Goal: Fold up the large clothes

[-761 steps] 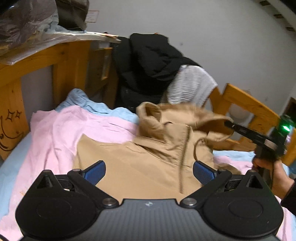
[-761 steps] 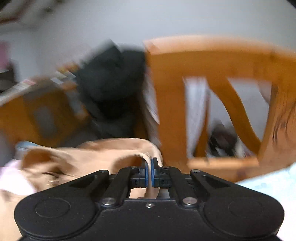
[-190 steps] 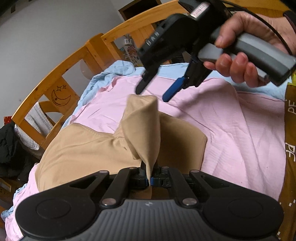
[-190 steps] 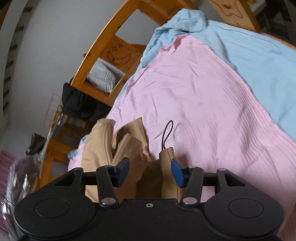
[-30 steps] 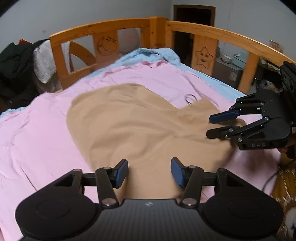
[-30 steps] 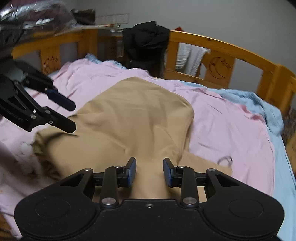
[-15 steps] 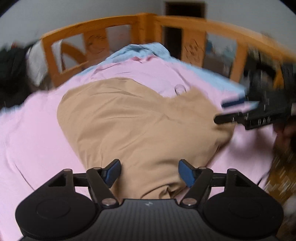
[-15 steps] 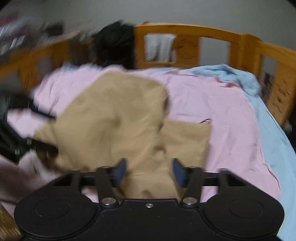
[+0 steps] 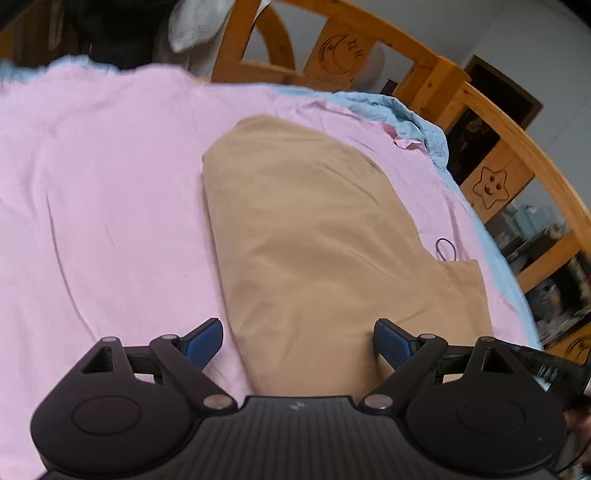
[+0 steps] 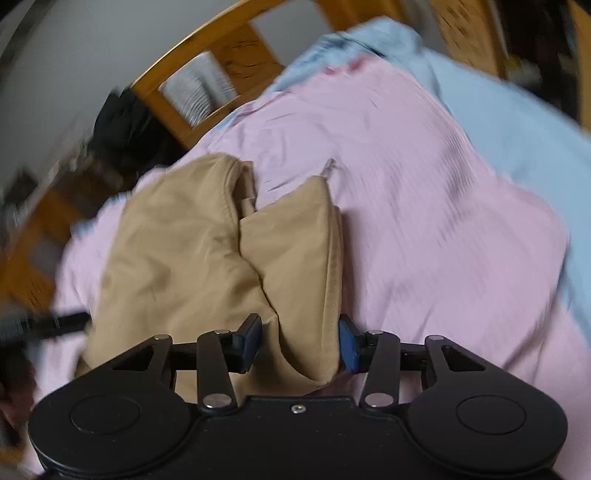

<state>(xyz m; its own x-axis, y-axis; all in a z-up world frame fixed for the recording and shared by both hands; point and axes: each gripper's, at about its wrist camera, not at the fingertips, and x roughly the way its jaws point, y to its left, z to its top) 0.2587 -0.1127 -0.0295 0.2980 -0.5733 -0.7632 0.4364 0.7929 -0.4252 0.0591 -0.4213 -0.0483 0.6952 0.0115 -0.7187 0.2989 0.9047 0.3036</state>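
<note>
A tan jacket (image 9: 314, 236) lies folded lengthwise on the pink sheet (image 9: 103, 206). A black cord loop (image 9: 445, 249) sticks out at its right side. My left gripper (image 9: 297, 341) is open, its jaws straddling the jacket's near edge. In the right wrist view, which is blurred, the jacket (image 10: 192, 258) is bunched, and my right gripper (image 10: 300, 341) is open with a thick fold of the jacket's end between its jaws. The other gripper's dark tip (image 10: 48, 325) shows at the left.
The bed has a wooden rail (image 9: 491, 122) with moon and star carvings around the far and right sides. A blue sheet (image 9: 410, 118) lies under the pink one. Black and white clothes (image 9: 155, 26) hang on the rail at the back.
Both grippers have swung and moved down close to the jacket's near end. The left jaws have opened wider. The right jaws now straddle a fold of the jacket.
</note>
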